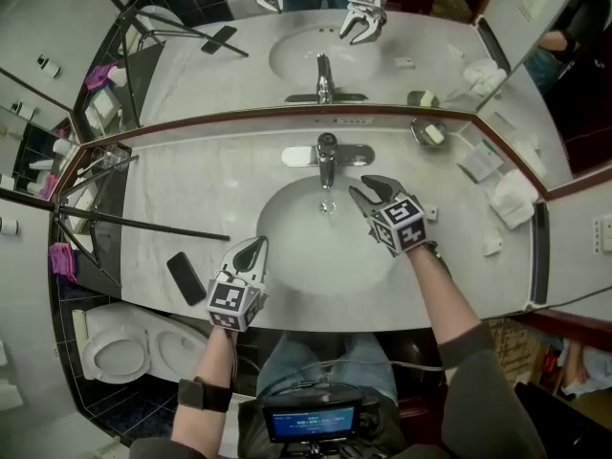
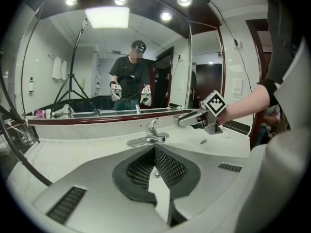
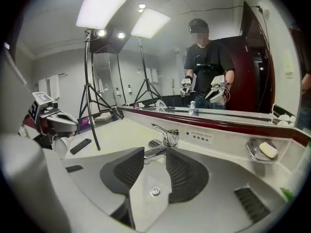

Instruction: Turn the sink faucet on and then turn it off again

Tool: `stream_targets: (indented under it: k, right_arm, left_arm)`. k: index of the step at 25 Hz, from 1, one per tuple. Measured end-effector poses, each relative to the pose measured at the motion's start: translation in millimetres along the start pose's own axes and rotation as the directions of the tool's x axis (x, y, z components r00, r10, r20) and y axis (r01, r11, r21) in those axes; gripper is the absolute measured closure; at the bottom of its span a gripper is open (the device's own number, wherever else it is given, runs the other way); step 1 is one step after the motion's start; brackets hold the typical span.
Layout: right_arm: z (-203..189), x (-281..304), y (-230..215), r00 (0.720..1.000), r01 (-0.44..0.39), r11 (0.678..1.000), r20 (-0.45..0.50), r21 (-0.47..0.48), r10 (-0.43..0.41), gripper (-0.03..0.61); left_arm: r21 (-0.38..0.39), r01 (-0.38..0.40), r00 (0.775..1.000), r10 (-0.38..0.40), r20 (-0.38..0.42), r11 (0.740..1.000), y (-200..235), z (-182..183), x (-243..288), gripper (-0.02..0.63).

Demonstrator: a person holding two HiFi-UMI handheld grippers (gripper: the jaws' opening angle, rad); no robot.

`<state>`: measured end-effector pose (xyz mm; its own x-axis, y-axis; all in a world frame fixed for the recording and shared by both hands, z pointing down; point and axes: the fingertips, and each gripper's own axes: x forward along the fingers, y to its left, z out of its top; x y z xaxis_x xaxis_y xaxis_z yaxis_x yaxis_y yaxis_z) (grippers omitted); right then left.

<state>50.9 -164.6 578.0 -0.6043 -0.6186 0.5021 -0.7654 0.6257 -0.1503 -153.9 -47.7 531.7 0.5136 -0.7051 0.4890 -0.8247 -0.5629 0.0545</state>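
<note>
Shut, empty left gripper (image 1: 256, 247) sits at the near counter (image 1: 191, 189) edge; the open, empty right gripper (image 1: 360, 185) hovers closer, faucet (image 1: 326, 151) just far-left of it.

I see grey plastic left gripper (image 1: 256, 247), grey plastic right gripper (image 1: 361, 187), each bearing white cube with black square markers (image 1: 232, 299); black mesh-textured pads (image 2: 138, 171); black wristband (image 1: 203, 394); dark grey sleeve (image 1: 478, 376); blue jeans (image 1: 325, 360).

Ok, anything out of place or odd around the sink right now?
Nothing spilled or damaged. Two oddities left of the basin: a tripod leg reaches across the counter, and a dark phone lies close to the counter's front edge, just left of the left gripper.
</note>
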Motion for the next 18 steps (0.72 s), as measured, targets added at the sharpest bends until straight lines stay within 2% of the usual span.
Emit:
stream_targets:
  k: [2,4,9,14,17,18]
  right_arm:
    - [6,11,-1,1.000,-0.012,0.999,-0.013,-0.046,0.011,0.419]
    - [12,22,0,0.999,-0.028,0.993,-0.040,-0.116,0.024,0.390]
    - [35,47,-4,0.997,-0.032,0.959,-0.072,-0.282,0.012,0.379]
    - [29,76,-8,0.993,-0.049,0.888,-0.115,-0.457,-0.004,0.380]
    - [27,91,-1,0.991,-0.077,0.824,-0.131,-0.561,0.003,0.386]
    - [27,94,1,0.991,-0.082,0.801,-0.132,-0.593,0.004,0.404]
  left_arm:
    - [-0.002,0.001,1.000,-0.001,-0.007,1.000,0,-3,-1,0.613]
    - [-0.001,-0.001,1.000,0.001,-0.013,1.000,2,-6,-2,0.613]
    - [-0.005,-0.012,1.000,0.012,-0.027,1.000,8,-13,-5,0.613]
    - [-0.015,-0.024,0.999,0.023,-0.047,1.000,11,-27,-8,0.613]
    - [-0.026,-0.049,0.997,0.047,-0.067,0.998,18,-36,-10,0.613]
    - [-0.029,-0.053,0.996,0.050,-0.074,0.998,19,-38,-10,0.613]
